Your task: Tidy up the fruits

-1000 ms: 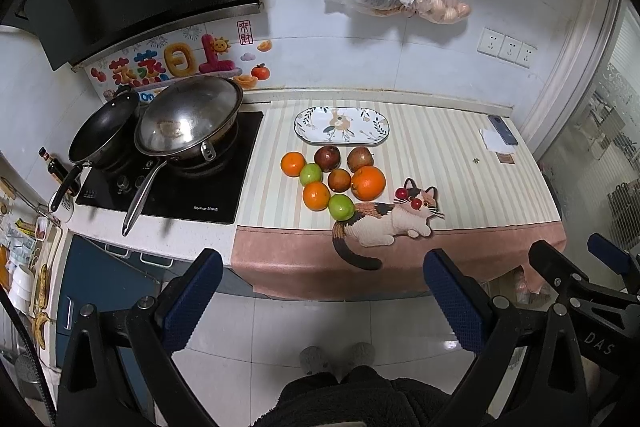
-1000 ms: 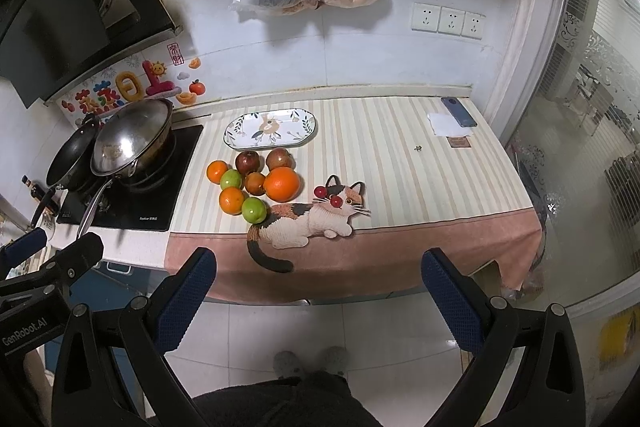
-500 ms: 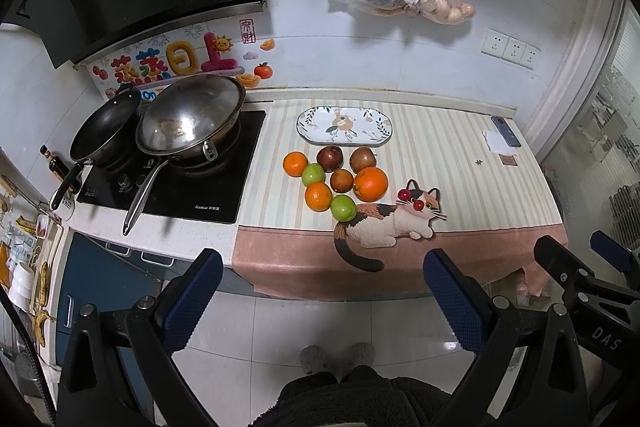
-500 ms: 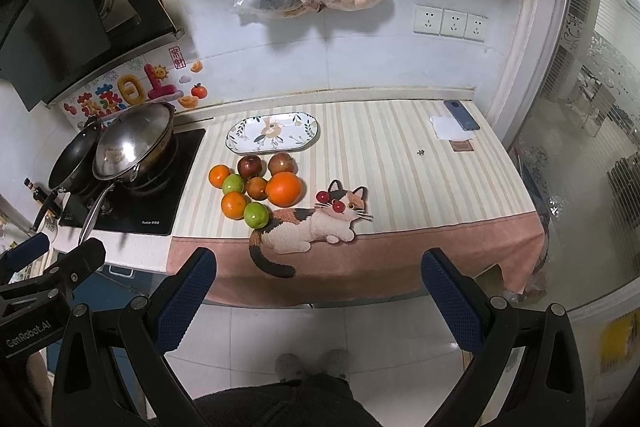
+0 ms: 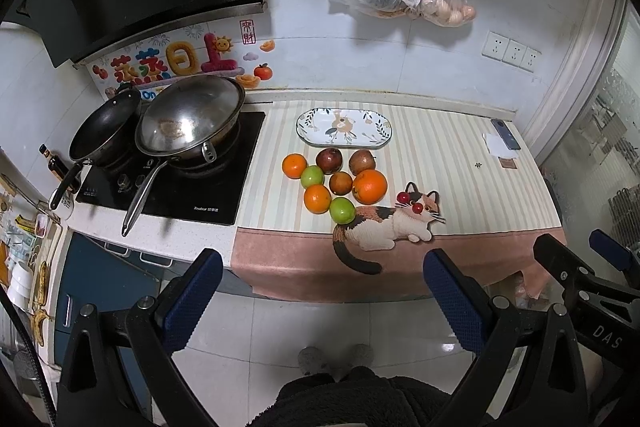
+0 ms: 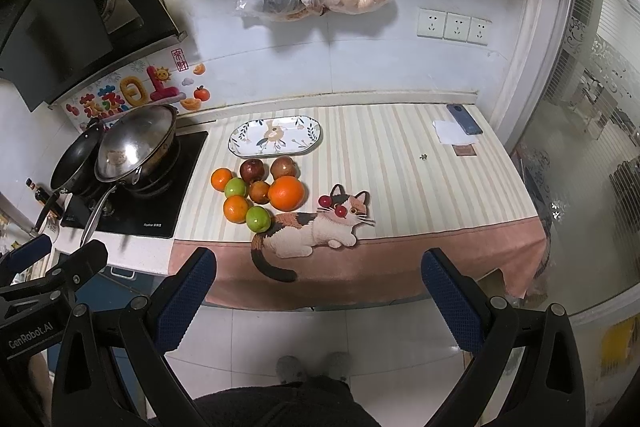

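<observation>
Orange and green fruits [image 5: 335, 183] cluster beside plate [image 5: 344, 127]; both jaws spread, empty.

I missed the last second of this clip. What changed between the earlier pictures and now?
Both cameras eased slightly closer to the counter; nothing was gripped or released. The left gripper and right gripper stayed open and empty. The eight fruits, including the large orange, kept their cluster in front of the empty plate.
</observation>
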Motion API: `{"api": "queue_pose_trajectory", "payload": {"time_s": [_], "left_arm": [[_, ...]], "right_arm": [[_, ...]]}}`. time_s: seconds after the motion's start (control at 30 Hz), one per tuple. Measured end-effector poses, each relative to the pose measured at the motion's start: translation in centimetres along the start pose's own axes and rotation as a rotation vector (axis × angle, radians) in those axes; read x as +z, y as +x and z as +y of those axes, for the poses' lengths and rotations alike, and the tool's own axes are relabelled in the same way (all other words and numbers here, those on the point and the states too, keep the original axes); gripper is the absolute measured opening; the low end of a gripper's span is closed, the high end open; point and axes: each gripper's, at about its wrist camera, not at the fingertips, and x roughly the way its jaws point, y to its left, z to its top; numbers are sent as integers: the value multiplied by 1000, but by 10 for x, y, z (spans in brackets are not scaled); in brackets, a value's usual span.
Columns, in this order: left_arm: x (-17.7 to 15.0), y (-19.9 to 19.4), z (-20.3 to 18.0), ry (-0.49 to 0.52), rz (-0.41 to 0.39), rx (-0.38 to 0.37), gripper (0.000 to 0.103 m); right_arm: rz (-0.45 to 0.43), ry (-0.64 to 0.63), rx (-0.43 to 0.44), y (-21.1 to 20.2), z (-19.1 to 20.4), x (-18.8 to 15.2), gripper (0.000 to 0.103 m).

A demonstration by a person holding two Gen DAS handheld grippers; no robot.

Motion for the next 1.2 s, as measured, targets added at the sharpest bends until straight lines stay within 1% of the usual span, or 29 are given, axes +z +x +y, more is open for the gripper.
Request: {"api": "queue_pose_trajectory", "payload": {"time_s": [0.6, 0.87, 1.0, 1.07, 1.17, 1.2], "left_arm": [[1, 4, 1, -5, 6, -3, 103], [4, 6, 3, -6, 4, -4, 103], [5, 9, 4, -7, 1, -1, 103], [9, 14, 9, -8, -14, 14, 103], [20, 28, 19, -14, -34, 16, 103], [25, 36, 23, -10, -34, 16, 103]], "right_arm": [[4, -17, 5, 3, 7, 8, 103], [6, -13, 6, 3, 6, 8, 103], [6, 9, 11, 7, 7, 8, 103], [-24, 48, 36, 11, 7, 10, 103], [-72, 70, 52, 23, 7, 15, 103], [-71, 72, 49, 29, 9, 17, 103]]}}
